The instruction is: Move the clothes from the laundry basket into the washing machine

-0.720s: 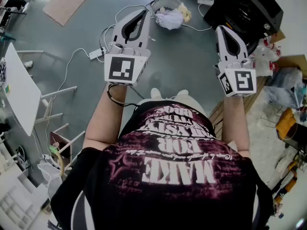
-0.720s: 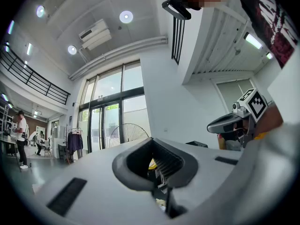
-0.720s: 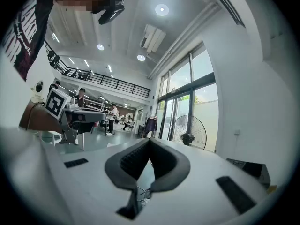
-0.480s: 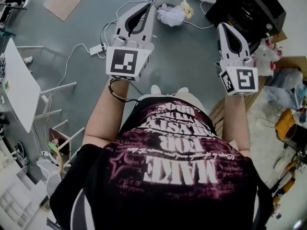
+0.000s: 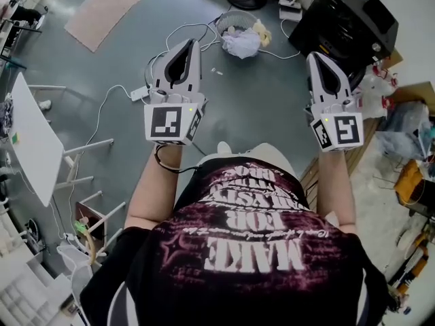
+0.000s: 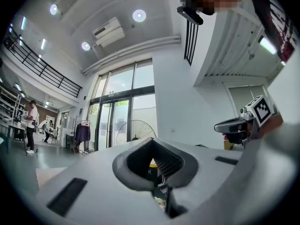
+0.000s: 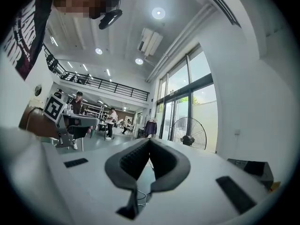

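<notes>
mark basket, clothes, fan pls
basket (image 5: 228,23), head view, wire wall.
clothes (image 5: 241,44), head view, middle of the pale heap.
fan (image 7: 189,131), right gripper view, grille.

Head cam sits on your head, facing forward and steeply down: your shirt (image 5: 251,236) fills the bottom, the left gripper (image 5: 192,44) and right gripper (image 5: 315,57) sit close below the lens, and the floor (image 5: 258,100) lies well beyond them. Each gripper cam rides just behind its own jaws and looks about level along them, so they fill the lower frame, very near. Both gripper views face the same way and share the glass doors (image 6: 117,111) and the standing fan (image 6: 136,131). Each also catches the other gripper at its inner edge. The head view and the gripper views share the grippers themselves.
</notes>
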`<act>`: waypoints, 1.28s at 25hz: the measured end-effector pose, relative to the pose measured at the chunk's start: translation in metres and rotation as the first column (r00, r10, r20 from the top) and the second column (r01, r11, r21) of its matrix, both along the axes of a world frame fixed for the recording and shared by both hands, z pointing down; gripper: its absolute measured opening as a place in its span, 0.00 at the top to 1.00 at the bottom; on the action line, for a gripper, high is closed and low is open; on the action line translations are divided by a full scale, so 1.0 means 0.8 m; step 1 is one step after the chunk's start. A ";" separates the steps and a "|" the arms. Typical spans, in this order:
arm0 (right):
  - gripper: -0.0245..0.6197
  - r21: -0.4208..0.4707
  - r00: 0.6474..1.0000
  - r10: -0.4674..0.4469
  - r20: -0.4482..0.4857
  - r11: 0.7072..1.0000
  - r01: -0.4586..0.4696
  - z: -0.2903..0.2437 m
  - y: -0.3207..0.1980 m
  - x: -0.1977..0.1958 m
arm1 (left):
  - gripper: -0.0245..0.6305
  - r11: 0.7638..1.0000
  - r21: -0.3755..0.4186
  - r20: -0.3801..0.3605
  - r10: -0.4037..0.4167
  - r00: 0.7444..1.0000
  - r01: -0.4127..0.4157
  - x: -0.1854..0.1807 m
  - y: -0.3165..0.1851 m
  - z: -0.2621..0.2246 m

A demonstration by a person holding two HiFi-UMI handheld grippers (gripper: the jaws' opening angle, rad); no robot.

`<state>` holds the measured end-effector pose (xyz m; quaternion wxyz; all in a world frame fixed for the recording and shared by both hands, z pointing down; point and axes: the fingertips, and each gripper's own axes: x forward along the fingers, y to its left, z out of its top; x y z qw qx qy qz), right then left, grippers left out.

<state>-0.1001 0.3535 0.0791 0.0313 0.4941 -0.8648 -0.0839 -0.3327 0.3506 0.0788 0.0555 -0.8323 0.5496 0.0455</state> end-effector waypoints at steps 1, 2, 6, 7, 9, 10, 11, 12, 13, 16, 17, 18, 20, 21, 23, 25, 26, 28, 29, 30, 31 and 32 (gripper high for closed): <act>0.95 0.002 1.000 0.001 0.000 1.000 -0.001 -0.001 0.001 -0.001 | 0.96 1.000 -0.003 0.006 0.010 1.000 -0.010 -0.002 0.002 0.004; 0.95 0.003 1.000 0.002 -0.001 1.000 -0.002 -0.002 0.003 -0.002 | 0.96 1.000 0.001 0.017 0.019 1.000 -0.019 -0.003 0.004 0.007; 0.95 -0.008 1.000 0.007 -0.018 1.000 -0.007 0.001 0.007 -0.006 | 0.96 1.000 0.003 0.067 0.014 0.998 -0.014 -0.010 0.000 0.018; 0.95 -0.016 1.000 0.007 -0.022 1.000 -0.008 0.004 0.006 -0.006 | 0.96 1.000 -0.010 0.069 0.012 0.998 -0.011 -0.012 -0.003 0.021; 0.95 -0.032 1.000 0.007 -0.027 0.999 -0.008 0.009 0.004 -0.006 | 0.96 0.999 -0.032 0.061 0.028 0.998 -0.026 -0.012 -0.007 0.025; 0.95 -0.037 1.000 0.008 -0.029 0.999 -0.010 0.011 0.001 -0.005 | 0.96 0.998 -0.036 0.054 0.043 0.998 -0.041 -0.010 -0.010 0.025; 0.95 -0.041 0.999 0.011 -0.030 0.999 -0.012 0.011 -0.004 -0.003 | 0.96 0.998 -0.038 0.048 0.056 0.997 -0.054 -0.008 -0.012 0.025; 0.95 -0.045 0.999 0.015 -0.029 0.999 -0.017 0.012 -0.009 -0.001 | 0.96 0.997 -0.039 0.047 0.063 0.997 -0.062 -0.007 -0.015 0.026; 0.95 -0.049 0.999 0.021 -0.025 0.999 -0.022 0.013 -0.014 0.002 | 0.96 0.997 -0.040 0.050 0.065 0.997 -0.063 -0.006 -0.018 0.028; 0.95 -0.061 0.999 0.030 -0.010 0.998 -0.031 0.016 -0.030 0.009 | 0.96 0.997 -0.051 0.054 0.055 0.997 -0.053 -0.007 -0.029 0.036; 0.95 -0.064 1.000 0.030 -0.009 0.997 -0.030 0.017 -0.035 0.011 | 0.96 0.997 -0.056 0.053 0.051 0.997 -0.048 -0.007 -0.034 0.039; 0.95 -0.066 1.000 0.028 -0.009 0.997 -0.029 0.020 -0.039 0.014 | 0.96 0.997 -0.061 0.053 0.048 0.997 -0.045 -0.007 -0.038 0.042; 0.95 -0.075 1.000 0.026 -0.009 0.997 -0.026 0.027 -0.049 0.018 | 0.96 0.997 -0.075 0.064 0.041 0.997 -0.036 -0.004 -0.048 0.049; 0.95 -0.082 1.000 0.025 -0.006 0.996 -0.025 0.031 -0.055 0.021 | 0.96 0.996 -0.083 0.070 0.037 0.997 -0.031 -0.003 -0.054 0.053; 0.95 -0.097 1.000 0.023 0.000 0.995 -0.023 0.040 -0.068 0.024 | 0.96 0.995 -0.093 0.074 0.035 0.997 -0.028 0.001 -0.067 0.058; 0.95 -0.108 1.000 0.021 0.007 0.994 -0.020 0.046 -0.084 0.027 | 0.96 0.995 -0.094 0.076 0.035 0.997 -0.027 0.004 -0.082 0.058; 0.95 -0.113 1.000 0.019 0.011 0.993 -0.018 0.050 -0.091 0.027 | 0.96 0.995 -0.093 0.079 0.034 0.996 -0.026 0.005 -0.089 0.057; 0.95 -0.123 1.000 0.014 0.018 0.992 -0.011 0.055 -0.104 0.028 | 0.96 0.995 -0.094 0.084 0.033 0.996 -0.025 0.008 -0.101 0.055; 0.95 -0.128 1.000 0.011 0.022 0.992 -0.008 0.057 -0.110 0.029 | 0.96 0.995 -0.096 0.085 0.032 0.996 -0.024 0.009 -0.108 0.054; 0.95 -0.132 1.000 0.009 0.026 0.991 -0.006 0.059 -0.117 0.030 | 0.96 0.995 -0.099 0.086 0.032 0.996 -0.023 0.011 -0.114 0.054; 0.95 -0.136 1.000 0.007 0.029 0.991 -0.003 0.061 -0.123 0.031 | 0.96 0.994 -0.103 0.086 0.031 0.996 -0.022 0.013 -0.122 0.054; 0.95 -0.140 0.999 0.005 0.032 0.990 -0.001 0.063 -0.130 0.032 | 0.96 0.994 -0.107 0.085 0.031 0.996 -0.021 0.014 -0.129 0.055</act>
